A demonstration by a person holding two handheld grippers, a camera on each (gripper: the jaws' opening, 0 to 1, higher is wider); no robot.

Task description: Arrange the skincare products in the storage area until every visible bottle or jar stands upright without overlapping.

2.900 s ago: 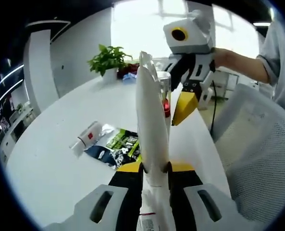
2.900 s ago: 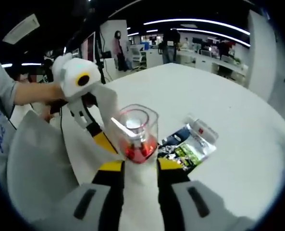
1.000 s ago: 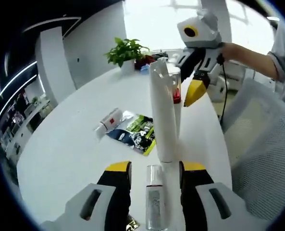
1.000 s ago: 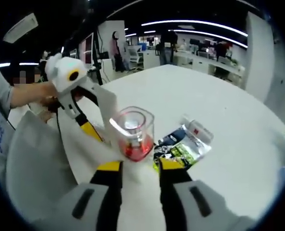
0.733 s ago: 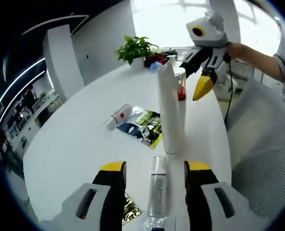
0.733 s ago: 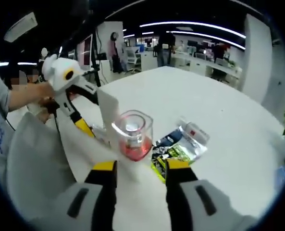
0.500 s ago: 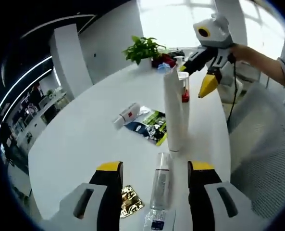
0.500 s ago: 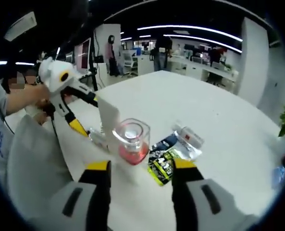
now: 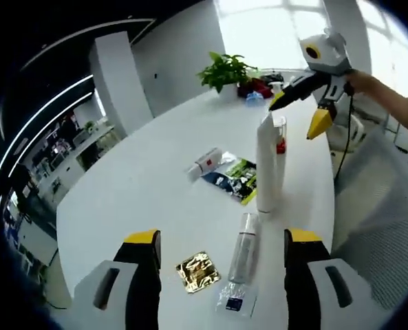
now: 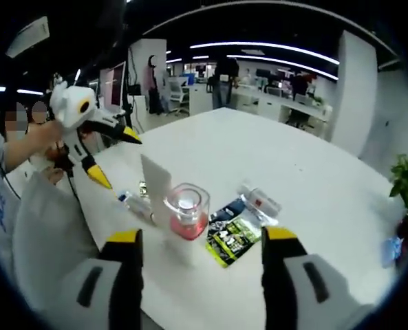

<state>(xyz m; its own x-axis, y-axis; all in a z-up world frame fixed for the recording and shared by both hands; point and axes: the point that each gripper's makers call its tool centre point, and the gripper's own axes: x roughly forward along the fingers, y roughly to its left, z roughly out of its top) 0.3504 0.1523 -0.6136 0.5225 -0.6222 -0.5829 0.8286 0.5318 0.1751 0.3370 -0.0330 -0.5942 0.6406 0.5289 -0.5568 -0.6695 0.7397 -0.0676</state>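
Both grippers are released and hold nothing: left gripper (image 9: 221, 247), right gripper (image 10: 200, 251). On the white round table (image 9: 135, 185) the tall white tube (image 9: 266, 165) stands upright, just beside the clear pink-based jar (image 10: 186, 210). Next, I judge, the small clear bottle (image 9: 243, 237) lying near must be raised. There is open room to its left; the table's edge is close on its right.

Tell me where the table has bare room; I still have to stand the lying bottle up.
Bare table lies left of the sachets and the lying tube, and between those and the potted plant. It is crowded around the upright white tube and red-based jar, with the clear bottle and gold packet lying nearby.
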